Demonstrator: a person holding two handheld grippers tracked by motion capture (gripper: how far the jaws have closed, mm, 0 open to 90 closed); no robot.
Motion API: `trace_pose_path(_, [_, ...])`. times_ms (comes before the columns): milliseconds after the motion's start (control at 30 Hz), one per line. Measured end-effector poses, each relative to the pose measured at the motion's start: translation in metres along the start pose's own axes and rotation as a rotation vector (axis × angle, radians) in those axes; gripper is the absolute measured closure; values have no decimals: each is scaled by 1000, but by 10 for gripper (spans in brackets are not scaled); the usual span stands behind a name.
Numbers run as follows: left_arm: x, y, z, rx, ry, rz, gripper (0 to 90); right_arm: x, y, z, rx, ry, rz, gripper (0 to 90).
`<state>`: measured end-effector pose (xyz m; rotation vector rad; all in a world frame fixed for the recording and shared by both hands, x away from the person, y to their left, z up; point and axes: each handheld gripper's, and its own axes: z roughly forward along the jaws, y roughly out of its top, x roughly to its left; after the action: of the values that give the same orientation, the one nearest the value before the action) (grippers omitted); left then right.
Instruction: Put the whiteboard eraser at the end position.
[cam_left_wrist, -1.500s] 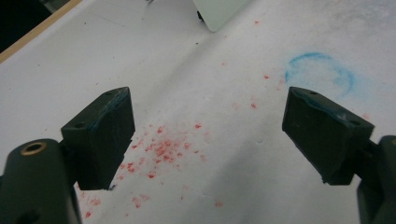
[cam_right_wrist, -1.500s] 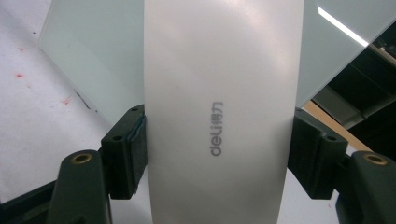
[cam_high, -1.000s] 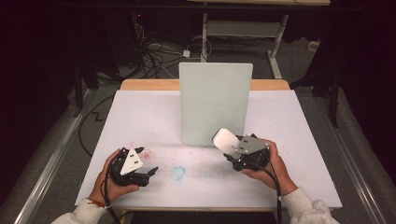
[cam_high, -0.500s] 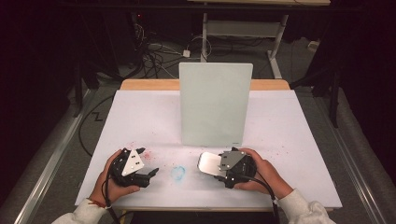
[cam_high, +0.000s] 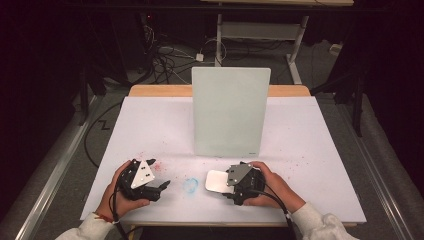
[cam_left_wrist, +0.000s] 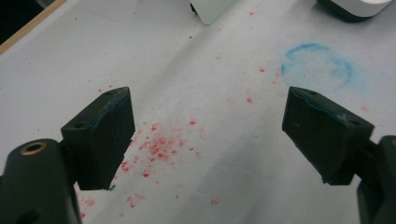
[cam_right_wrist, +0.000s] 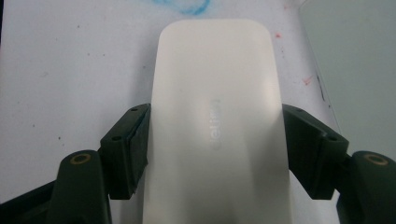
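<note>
While clamped, white eraser (cam_right_wrist: 217, 116) between right gripper (cam_right_wrist: 215, 144) fingers (cam_right_wrist: 126, 149) — blue smudge (cam_right_wrist: 184, 7) just ahead.

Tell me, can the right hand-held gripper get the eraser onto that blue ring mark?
Probably yes. The right hand-held gripper holds the white eraser just short of the blue ring mark, with bare table between.

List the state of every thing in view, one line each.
Left gripper: open, empty, low over the table.
Right gripper: shut on the white eraser.
White eraser: clamped by its sides, beside the blue mark.
Blue mark: smudged ring, not wiped.
Red specks: scattered on the table.
Whiteboard: standing upright.
</note>
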<state>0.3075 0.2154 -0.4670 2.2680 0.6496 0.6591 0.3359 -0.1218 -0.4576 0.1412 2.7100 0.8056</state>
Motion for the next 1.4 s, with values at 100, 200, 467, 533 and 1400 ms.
trace_pose_path(100, [0,0,0,0,1,1,163,-1,-1,-1,-18,-12,10,306])
trace_pose_path(200, [0,0,0,-3,1,-1,162,-5,-2,-7,-82,-13,50,312])
trace_pose_path(467, [0,0,0,-4,2,-1,163,-10,-5,-23,-157,-80,91,312])
trace_pose_path(533, [0,0,-1,-5,1,-1,162,-13,-8,-28,-174,-111,105,310])
trace_pose_path(1400, [0,3,2,-10,-5,-5,162,-27,-83,-82,-246,-545,353,219])
